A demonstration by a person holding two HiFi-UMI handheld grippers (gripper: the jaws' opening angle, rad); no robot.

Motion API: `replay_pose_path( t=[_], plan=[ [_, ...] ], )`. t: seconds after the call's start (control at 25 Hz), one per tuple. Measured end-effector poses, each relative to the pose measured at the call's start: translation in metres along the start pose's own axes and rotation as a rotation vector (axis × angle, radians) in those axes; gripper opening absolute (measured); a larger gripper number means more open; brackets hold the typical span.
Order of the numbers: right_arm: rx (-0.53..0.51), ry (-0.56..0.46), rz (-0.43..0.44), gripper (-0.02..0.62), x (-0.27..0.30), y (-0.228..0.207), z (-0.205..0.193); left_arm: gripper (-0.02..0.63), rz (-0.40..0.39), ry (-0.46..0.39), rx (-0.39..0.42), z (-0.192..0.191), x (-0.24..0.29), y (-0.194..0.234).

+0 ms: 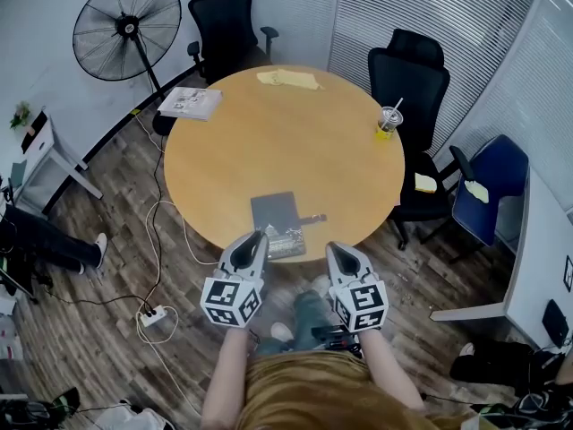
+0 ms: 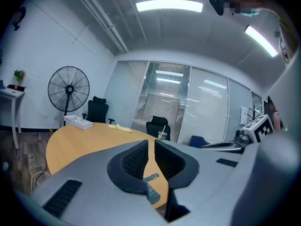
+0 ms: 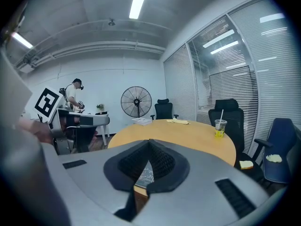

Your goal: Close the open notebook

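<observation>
The notebook (image 1: 274, 213) lies flat at the near edge of the round wooden table (image 1: 269, 141). It shows a dark grey face, a strap sticking out to the right, and a printed patch at its near right corner. My left gripper (image 1: 258, 238) hovers just short of its near left corner with a narrow slit between the jaws and nothing in it. Through that slit (image 2: 151, 147) I see part of the notebook (image 2: 153, 186). My right gripper (image 1: 337, 249) hangs off the table edge to the notebook's right. Its jaws (image 3: 149, 145) meet at the tips, with the printed patch (image 3: 145, 174) showing below them.
A drink cup with a straw (image 1: 389, 121) stands at the table's right, a stack of papers (image 1: 190, 102) at the far left, and a yellow cloth (image 1: 288, 80) at the far edge. Black chairs (image 1: 412, 79), a blue chair (image 1: 491, 184) and a standing fan (image 1: 125, 27) ring the table. Cables and a power strip (image 1: 152, 314) lie on the floor.
</observation>
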State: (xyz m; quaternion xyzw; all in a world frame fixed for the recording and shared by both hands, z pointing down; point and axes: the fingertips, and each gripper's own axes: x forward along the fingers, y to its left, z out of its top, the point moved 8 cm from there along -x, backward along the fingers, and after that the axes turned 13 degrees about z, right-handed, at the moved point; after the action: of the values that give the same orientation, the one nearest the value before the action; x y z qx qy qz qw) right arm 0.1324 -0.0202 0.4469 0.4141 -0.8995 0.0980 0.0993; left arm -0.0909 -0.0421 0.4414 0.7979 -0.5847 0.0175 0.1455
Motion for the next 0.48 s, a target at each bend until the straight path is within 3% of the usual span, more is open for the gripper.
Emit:
replay_pose_path(
  t=[0.48],
  plan=[
    [0.013, 0.004, -0.002, 0.011, 0.0033, -0.0032, -0.0012, 0.063, 0.001, 0.013, -0.004, -0.0026, 0.0056, 0.0034]
  ],
)
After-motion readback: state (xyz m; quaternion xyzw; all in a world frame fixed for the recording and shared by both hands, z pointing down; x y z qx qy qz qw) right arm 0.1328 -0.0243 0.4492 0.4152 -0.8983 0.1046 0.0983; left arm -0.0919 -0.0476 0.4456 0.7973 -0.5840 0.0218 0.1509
